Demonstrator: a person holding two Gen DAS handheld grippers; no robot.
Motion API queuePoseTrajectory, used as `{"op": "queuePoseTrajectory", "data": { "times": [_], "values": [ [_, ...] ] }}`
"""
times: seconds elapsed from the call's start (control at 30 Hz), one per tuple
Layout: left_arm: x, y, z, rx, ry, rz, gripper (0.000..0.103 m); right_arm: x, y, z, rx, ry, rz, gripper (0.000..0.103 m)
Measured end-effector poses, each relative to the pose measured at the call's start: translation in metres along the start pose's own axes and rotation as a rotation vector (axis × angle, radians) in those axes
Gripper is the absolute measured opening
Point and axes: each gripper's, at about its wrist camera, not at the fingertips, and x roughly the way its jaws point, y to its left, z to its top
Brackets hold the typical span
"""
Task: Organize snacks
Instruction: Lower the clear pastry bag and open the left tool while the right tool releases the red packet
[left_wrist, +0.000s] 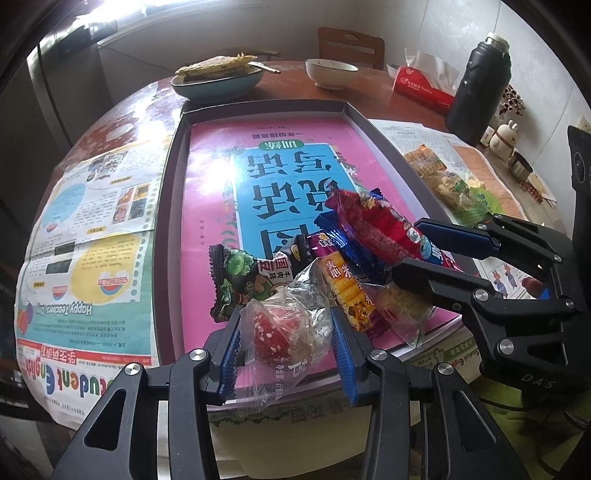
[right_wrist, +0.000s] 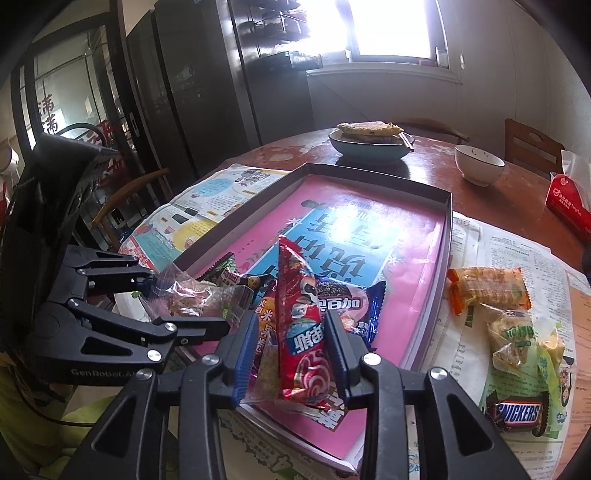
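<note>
Left claw (left_wrist: 286, 345) squeezes a soft clear candy bag (left_wrist: 291, 325) at the tray's (left_wrist: 173, 177) near edge; rightward, the right claw (right_wrist: 291, 341) stands slightly parted around a light, crinkly red packet (right_wrist: 303, 325), seemingly unpinched; grip its middle.

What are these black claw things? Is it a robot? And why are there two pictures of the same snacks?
It's not a robot. A person holds a pair of black tongs in each hand, and each pair has a little camera looking along its fingers. That gives two pictures, one from the left hand and one from the right. The left tongs pinch a clear packet with a red sweet inside. The right tongs stand open around a red snack packet and don't seem to squeeze it. Both are over a shallow box on a table, where other snack packets are piled. More snacks, like a Snickers bar, lie beside the box.
</note>
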Motion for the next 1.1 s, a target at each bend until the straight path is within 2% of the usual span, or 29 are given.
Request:
{"op": "queuePoseTrajectory", "data": {
  "times": [0.23,0.73,0.87,1.1],
  "values": [
    [-0.007,0.0,0.0,0.001,-0.015,0.009,0.046,-0.007,0.0,0.0,-0.002,-0.013,-0.015,0.042],
    [-0.026,0.002,0.003,-0.022,-0.063,-0.006,0.058,-0.018,-0.003,0.001,0.006,-0.038,-0.023,0.045],
    [-0.033,0.001,0.004,-0.032,-0.086,-0.021,0.062,-0.023,-0.005,0.002,0.011,-0.052,-0.035,0.051],
    [-0.04,0.004,0.007,-0.066,-0.118,-0.05,0.067,-0.026,-0.008,0.004,0.017,-0.068,-0.053,0.054]
  ]
}}
